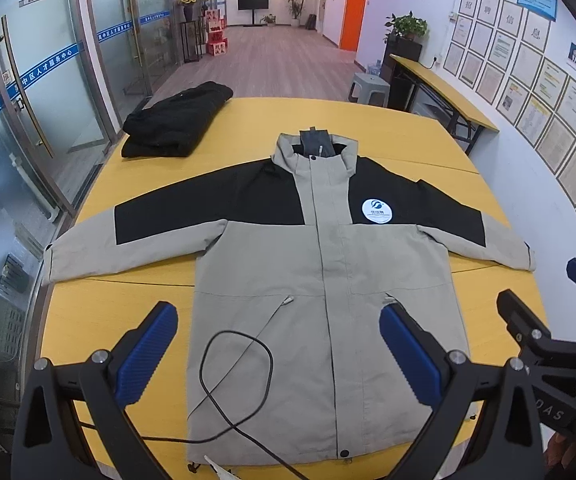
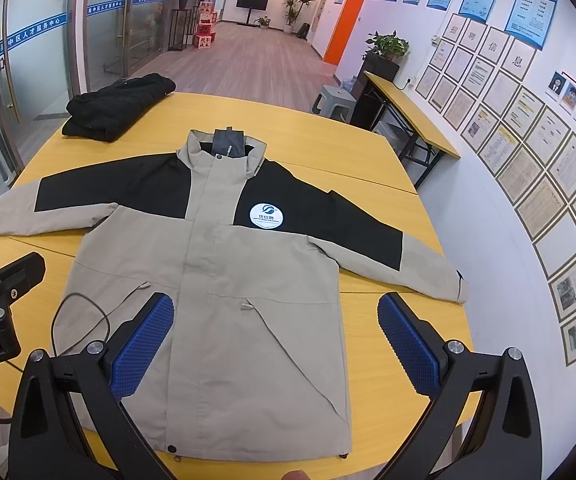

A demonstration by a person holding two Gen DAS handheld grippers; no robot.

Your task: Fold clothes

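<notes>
Both sets of jaws spread wide, gripping nothing — left gripper [image 1: 277, 354] hanging over the lower left half of the jacket [image 1: 288, 264], right gripper [image 2: 275, 344] over its lower right half, near the hem. Blue pads [image 1: 145, 356] bare, no cloth between them. Jacket flat on the yellow table [image 1: 388, 120], front up, zipped, hem toward the camera, hood [image 1: 315, 145] at the far end, both sleeves stretched straight out to the sides, round white logo [image 1: 376, 211] on the chest. Loose black cable [image 1: 239, 376] looped across the lower left panel, trailing off the near edge. Black garment [image 1: 177, 122] already folded, parked at the far left corner, well apart from the jacket. Looks like the very start of the fold: nothing tucked yet. Next move probably a sleeve — left cuff [image 1: 49, 262] or right cuff [image 2: 458, 282] — pinched and carried across the chest; calls for reaching well outward from the current spot. Cable worth watching, could snag or get folded in.
</notes>
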